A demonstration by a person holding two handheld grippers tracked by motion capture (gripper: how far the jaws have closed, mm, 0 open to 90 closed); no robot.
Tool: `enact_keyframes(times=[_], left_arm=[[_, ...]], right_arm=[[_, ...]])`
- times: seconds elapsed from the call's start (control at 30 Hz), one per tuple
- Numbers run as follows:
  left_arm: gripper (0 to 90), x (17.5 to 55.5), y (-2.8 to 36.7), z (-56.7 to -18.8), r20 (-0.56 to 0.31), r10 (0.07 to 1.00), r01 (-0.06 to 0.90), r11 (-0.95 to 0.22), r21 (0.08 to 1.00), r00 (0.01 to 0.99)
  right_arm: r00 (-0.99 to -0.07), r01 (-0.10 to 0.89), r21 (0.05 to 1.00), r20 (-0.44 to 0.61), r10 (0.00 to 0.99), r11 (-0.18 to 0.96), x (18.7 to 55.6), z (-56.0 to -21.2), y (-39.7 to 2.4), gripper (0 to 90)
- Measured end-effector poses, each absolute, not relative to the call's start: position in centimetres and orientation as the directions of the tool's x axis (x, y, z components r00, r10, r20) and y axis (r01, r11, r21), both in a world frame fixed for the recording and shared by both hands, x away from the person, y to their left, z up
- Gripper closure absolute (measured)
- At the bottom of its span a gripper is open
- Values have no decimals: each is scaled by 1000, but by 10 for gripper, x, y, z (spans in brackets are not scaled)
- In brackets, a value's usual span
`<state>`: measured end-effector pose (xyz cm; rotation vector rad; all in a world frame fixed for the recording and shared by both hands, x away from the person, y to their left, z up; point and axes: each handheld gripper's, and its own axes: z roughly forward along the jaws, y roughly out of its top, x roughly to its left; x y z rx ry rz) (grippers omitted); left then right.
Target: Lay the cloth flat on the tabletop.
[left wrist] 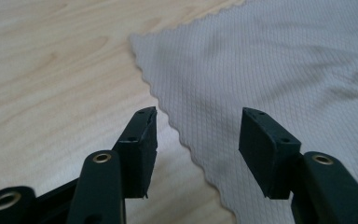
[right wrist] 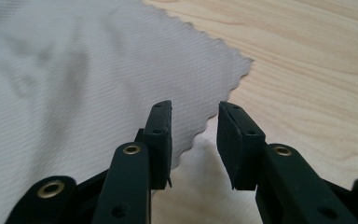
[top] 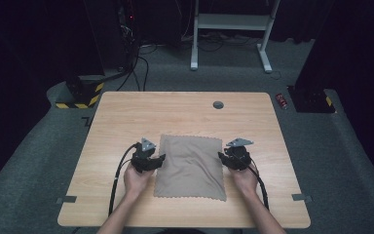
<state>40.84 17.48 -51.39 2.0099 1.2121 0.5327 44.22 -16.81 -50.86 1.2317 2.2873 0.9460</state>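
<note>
Cloth lies flat on table, mid-front, between my hands. I've got left tongs at its left edge, right tongs at its right edge, likely set for paired edge pickup. Both sets stand open, nothing gripped; scalloped hem runs between pads. Forearms angled inward, tongs low, pointing at each other across cloth.

Bare wood tabletop all round flat cloth; only cable grommet near far edge, well apart from both.
</note>
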Motion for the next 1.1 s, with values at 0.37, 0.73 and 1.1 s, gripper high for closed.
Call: enact_keyframes(times=[0.37,0.73,1.1], left_arm=[[418,401,173,-527,-9,878,572,-304,762,478],[379,401,173,-527,2,884,577,-308,757,468],[365,401,173,-527,0,886,579,-302,757,463]], right_arm=[[-548,599,686,-25,836,413,460,-515,-160,839],[-540,614,652,-66,839,446,473,-511,-160,895],[-584,555,737,12,812,387,429,-496,-149,692]])
